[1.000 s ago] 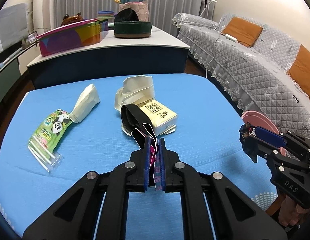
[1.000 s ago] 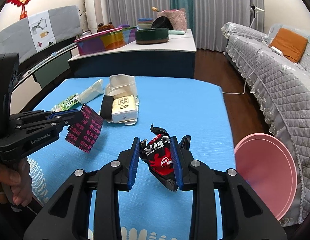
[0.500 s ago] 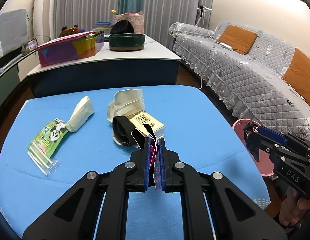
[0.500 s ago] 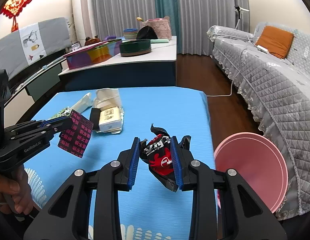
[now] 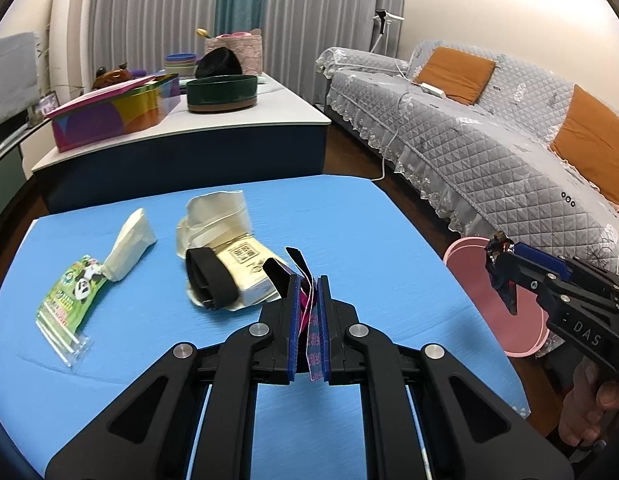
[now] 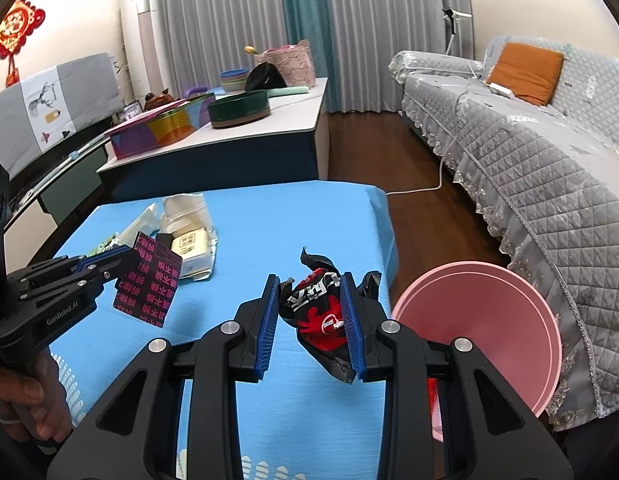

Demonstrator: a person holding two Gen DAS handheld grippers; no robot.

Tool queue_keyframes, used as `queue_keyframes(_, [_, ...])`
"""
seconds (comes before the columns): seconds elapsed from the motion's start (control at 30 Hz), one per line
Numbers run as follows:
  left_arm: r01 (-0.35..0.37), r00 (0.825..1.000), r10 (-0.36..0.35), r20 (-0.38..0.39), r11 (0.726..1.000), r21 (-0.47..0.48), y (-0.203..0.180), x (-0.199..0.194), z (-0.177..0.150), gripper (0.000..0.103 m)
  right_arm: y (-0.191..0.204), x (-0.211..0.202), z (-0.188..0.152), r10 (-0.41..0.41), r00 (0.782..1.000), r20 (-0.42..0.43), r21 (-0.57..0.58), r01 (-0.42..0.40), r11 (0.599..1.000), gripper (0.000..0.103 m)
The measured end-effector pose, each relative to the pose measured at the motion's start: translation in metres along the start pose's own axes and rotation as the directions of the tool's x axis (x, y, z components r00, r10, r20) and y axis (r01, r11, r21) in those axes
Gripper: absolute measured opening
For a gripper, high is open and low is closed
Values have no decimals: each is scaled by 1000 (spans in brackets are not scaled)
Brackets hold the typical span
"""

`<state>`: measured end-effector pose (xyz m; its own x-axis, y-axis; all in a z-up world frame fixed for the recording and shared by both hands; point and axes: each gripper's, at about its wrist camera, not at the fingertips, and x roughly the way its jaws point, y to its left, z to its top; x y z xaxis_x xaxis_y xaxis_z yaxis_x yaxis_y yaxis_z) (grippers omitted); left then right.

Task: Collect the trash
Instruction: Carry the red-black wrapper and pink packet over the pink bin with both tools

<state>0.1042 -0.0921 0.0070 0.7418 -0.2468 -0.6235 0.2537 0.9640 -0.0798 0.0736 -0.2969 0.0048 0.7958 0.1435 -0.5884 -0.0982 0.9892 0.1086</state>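
My left gripper (image 5: 309, 280) is shut on a flat dark wrapper with pink print (image 5: 314, 336), held above the blue table (image 5: 349, 220). From the right wrist view the same wrapper (image 6: 149, 284) hangs from the left gripper (image 6: 129, 258). My right gripper (image 6: 311, 280) is shut on a crumpled black-and-red wrapper (image 6: 321, 320), near the table's right edge. A pink bin (image 6: 489, 320) stands on the floor just right of it. In the left wrist view the right gripper (image 5: 495, 252) hovers over the pink bin (image 5: 465, 260).
On the table lie a green panda packet (image 5: 73, 296), a white paper wrap (image 5: 129, 248), a cream pack with a black band (image 5: 241, 268) and a white bag (image 5: 217, 212). A low cabinet (image 5: 229, 132) stands behind, a grey-covered sofa (image 5: 469, 140) to the right.
Both grippers have drawn back from the middle of the table and swung right with their wrappers. The pink bin now shows more fully beside the right gripper.
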Motion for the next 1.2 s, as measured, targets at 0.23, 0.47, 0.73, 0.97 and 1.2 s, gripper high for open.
queue_keyframes(0.23, [20,1000,-20,7,999,25,-16,4,3,8,-17,-2,-1,-15,1000,4,25,15,1000,31])
queue_keyframes(0.47, [39,999,-39,9,998,44,-28,8,5,8,-29,-6,0,-30,999,14,41,30,999,31])
queue_keyframes(0.73, [55,998,-56,16,996,68,-44,11,6,8,-43,-15,1,-51,998,33,65,49,997,31])
queue_keyframes(0.97, [79,997,-80,6,993,85,-56,14,11,8,-57,-22,5,-70,996,55,86,65,994,31])
queue_keyframes(1.2, [99,995,-100,6,991,95,-71,16,23,8,-75,-30,11,-86,993,80,129,75,989,31])
